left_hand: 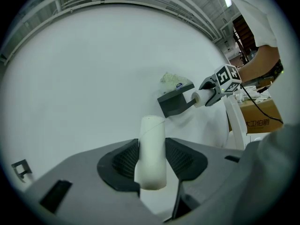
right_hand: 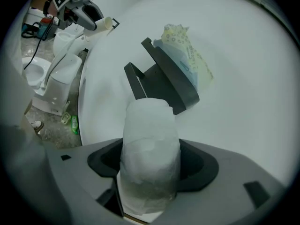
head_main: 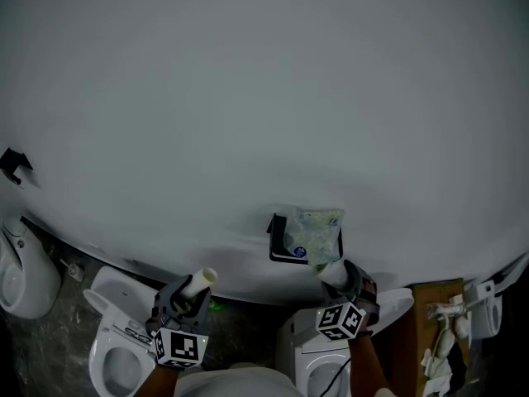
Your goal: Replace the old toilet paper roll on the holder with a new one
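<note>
Right claw [right_hand: 150, 170] is clenched on the new roll [right_hand: 150, 144]. It's fat, white and soft-looking, with crumpled outer sheets, and it bulges well past the pads. Just beyond it on the far wall [head_main: 248, 98] is the holder [right_hand: 164, 86]. It's dark, with a flat lid and a bracket arm below, and a pale printed packet [right_hand: 185, 46] sits on top. In the head view the roll is just beside the holder's near right corner, not on it yet.

Over on the left, well apart from the holder, my left claw [left_hand: 151, 165] is gripping the old roll [left_hand: 151, 139]. That's a slim pale tube, pretty much spent, sticking out past the pads, above a white toilet [head_main: 116, 337] on the floor.

So I read it this way: the old one is off, and loading the new one is the step in hand. Next I need to line the roll's hollow up with the holder's arm and slide it on under the lid. I can't see the hollow from here, so easy does it. That soft paper will likely squash if I squeeze harder.
</note>
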Tool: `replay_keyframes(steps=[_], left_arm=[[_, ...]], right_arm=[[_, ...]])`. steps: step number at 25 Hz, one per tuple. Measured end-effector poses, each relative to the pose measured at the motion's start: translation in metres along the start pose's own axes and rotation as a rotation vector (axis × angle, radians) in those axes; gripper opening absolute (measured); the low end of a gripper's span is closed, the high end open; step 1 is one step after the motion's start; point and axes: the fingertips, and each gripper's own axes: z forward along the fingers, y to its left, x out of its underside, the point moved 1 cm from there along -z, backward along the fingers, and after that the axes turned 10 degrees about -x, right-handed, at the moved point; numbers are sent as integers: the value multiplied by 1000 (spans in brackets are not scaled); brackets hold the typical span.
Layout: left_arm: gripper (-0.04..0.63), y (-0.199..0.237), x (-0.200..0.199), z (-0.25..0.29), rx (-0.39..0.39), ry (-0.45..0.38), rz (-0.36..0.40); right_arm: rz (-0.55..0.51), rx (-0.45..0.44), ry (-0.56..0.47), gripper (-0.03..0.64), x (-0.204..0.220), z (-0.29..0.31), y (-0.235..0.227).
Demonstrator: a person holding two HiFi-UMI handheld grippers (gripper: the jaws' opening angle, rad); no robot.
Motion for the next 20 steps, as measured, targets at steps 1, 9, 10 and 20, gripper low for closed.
replay_keyframes(steps=[1, 9, 10, 20], left_arm=[[187, 1, 0, 1, -1, 0, -2], [187, 2, -3, 9, 7, -4, -6], [187, 2, -3, 9, 9, -1, -7], [187, 2, 1, 15, 18, 16, 3]], right_arm=[[-5, 0, -5, 324, -2, 1, 1], [-53, 4, -39, 324, -22, 11, 5], [-62, 5, -47, 324, -26, 12, 5], [-112, 95, -127, 322, -47, 16, 8]])
